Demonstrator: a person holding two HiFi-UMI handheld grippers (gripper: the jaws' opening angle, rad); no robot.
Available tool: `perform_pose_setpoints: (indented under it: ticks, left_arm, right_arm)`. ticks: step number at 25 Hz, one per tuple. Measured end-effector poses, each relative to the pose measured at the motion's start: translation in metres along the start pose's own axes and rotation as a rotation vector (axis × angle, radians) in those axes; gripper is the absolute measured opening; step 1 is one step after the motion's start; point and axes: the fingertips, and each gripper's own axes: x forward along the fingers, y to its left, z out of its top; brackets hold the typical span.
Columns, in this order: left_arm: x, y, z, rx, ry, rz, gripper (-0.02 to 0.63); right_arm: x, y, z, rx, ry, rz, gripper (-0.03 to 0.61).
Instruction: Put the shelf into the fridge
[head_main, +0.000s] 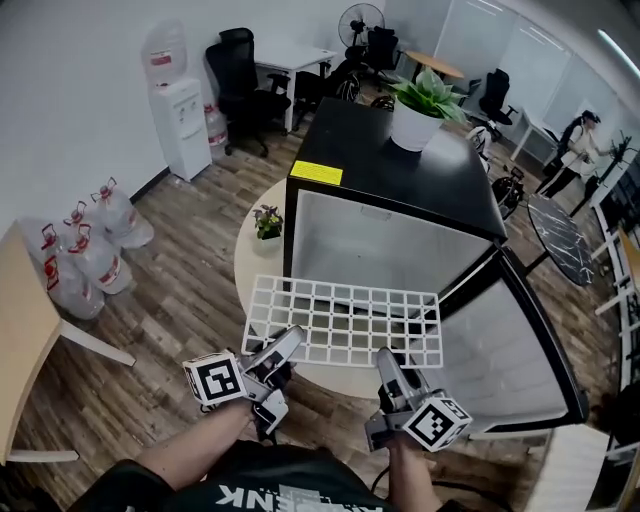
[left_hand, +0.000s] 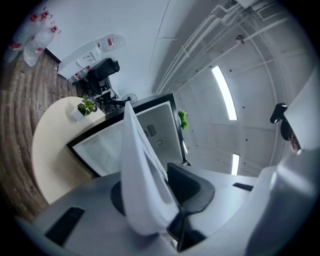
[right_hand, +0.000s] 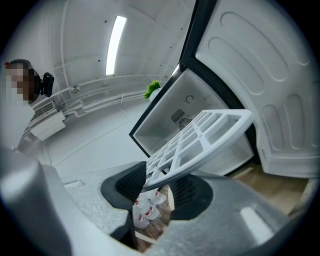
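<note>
Now, your left gripper (head_main: 287, 346) is clamped on the near rim of the shelf (head_main: 345, 318), which hangs flat before the open fridge (head_main: 385, 165); your right gripper (head_main: 386, 362) is clamped on the same rim. Advance both hands evenly so the shelf enters square, clear of the door (head_main: 520, 370).

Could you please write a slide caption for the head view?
White shelf held by the left hand-held gripper and right hand-held gripper before the open fridge.
</note>
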Motion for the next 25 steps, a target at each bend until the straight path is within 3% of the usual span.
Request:
perform_pose_setpoints:
  ticks: [6,10,17,21,25]
  left_arm:
    - [0.030,-0.003,0.008,0.024,0.103,-0.081,0.080]
    - [0.039,0.010,0.010,0.053,0.162,-0.035,0.080]
    - [0.062,-0.003,0.014,0.029,0.187,-0.195,0.078]
    - [0.067,0.002,0.013,0.028,0.205,-0.191,0.080]
    - [0.070,0.005,0.014,0.009,0.187,-0.191,0.080]
  right_arm:
    - [-0.001,-0.015,0.006,0.009,-0.067,-0.090,0.143]
    - [-0.001,-0.024,0.005,0.027,-0.099,-0.125,0.143]
    - [0.005,-0.045,-0.002,0.077,-0.111,-0.172,0.141]
    - [-0.002,-0.063,-0.008,0.115,-0.101,-0.281,0.140]
    - [0.006,-0.064,-0.001,0.078,-0.081,-0.242,0.140]
